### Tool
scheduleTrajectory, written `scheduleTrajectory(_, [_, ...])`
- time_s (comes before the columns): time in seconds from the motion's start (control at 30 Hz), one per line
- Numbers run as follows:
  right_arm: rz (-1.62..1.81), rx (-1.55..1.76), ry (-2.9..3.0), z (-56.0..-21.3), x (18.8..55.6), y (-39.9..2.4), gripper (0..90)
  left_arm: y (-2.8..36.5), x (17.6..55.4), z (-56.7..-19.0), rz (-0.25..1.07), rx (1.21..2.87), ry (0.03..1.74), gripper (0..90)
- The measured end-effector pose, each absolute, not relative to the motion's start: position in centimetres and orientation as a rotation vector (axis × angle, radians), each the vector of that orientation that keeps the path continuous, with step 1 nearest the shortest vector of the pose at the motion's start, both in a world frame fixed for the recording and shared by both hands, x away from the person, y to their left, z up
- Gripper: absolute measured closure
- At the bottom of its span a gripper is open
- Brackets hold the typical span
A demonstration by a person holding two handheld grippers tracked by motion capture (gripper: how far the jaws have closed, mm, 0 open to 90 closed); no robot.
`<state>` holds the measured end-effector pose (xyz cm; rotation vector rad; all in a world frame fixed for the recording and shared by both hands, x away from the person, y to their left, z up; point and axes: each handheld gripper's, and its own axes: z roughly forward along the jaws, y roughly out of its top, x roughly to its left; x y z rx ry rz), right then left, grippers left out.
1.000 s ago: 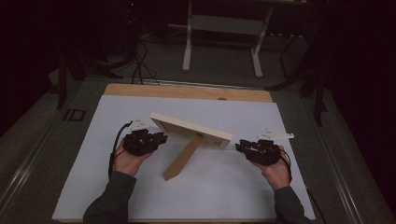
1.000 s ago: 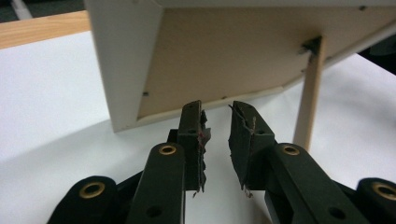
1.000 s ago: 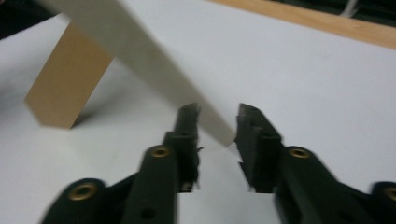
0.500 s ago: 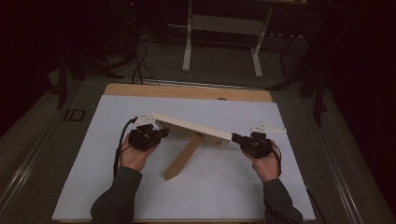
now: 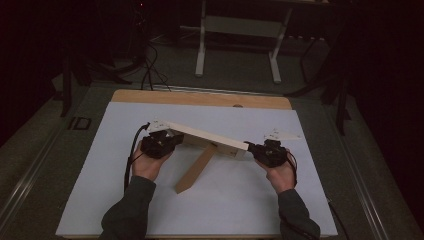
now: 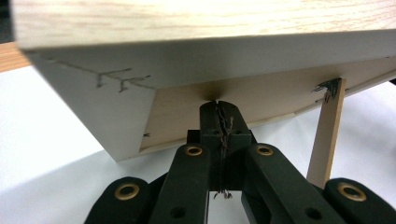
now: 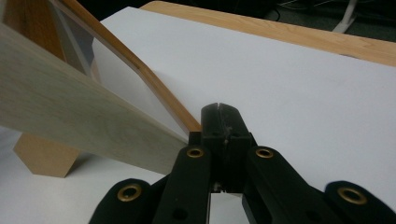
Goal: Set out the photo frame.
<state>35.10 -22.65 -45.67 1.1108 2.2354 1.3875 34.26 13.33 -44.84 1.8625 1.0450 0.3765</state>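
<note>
A pale wooden board (image 5: 210,137) stands tilted on the white sheet (image 5: 240,205), propped by a wooden leg (image 5: 194,171). My left gripper (image 5: 173,139) is shut at the board's left end. In the left gripper view its closed tips (image 6: 218,105) sit under the board (image 6: 187,60), with nothing between them and the leg (image 6: 327,130) to the right. My right gripper (image 5: 250,148) is shut at the board's right end. In the right gripper view its tips (image 7: 219,108) lie beside the board's low corner (image 7: 70,116) and a brown rim (image 7: 154,88).
The white sheet covers most of a wooden table whose bare far edge (image 5: 200,97) shows. Behind the table stand a white metal frame (image 5: 237,30) and cables (image 5: 145,70) on a dark floor. Table rails run along both sides.
Both hands have drawn in to the board's ends, the right one moving left. Both grippers' jaws have closed. The board now lies flatter and looks longer.
</note>
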Motion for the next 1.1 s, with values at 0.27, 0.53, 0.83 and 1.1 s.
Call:
scheduleTrajectory(0.27, [1.387,1.101,2.256,-45.6,35.2,-22.4,90.0,12.9,34.5,-44.8,0.369,1.873,1.041,90.0])
scheduleTrajectory(0.53, [1.390,1.083,2.269,-45.3,35.2,-22.1,90.0,12.3,34.5,-44.6,0.367,1.884,1.031,90.0])
scheduleTrajectory(0.83, [1.387,1.075,2.276,-45.3,35.2,-21.9,90.0,11.4,34.4,-44.2,0.358,1.897,1.004,90.0])
scheduleTrajectory(1.1, [1.388,1.076,2.280,-45.2,35.2,-21.8,90.0,10.7,34.4,-44.0,0.355,1.907,0.991,90.0])
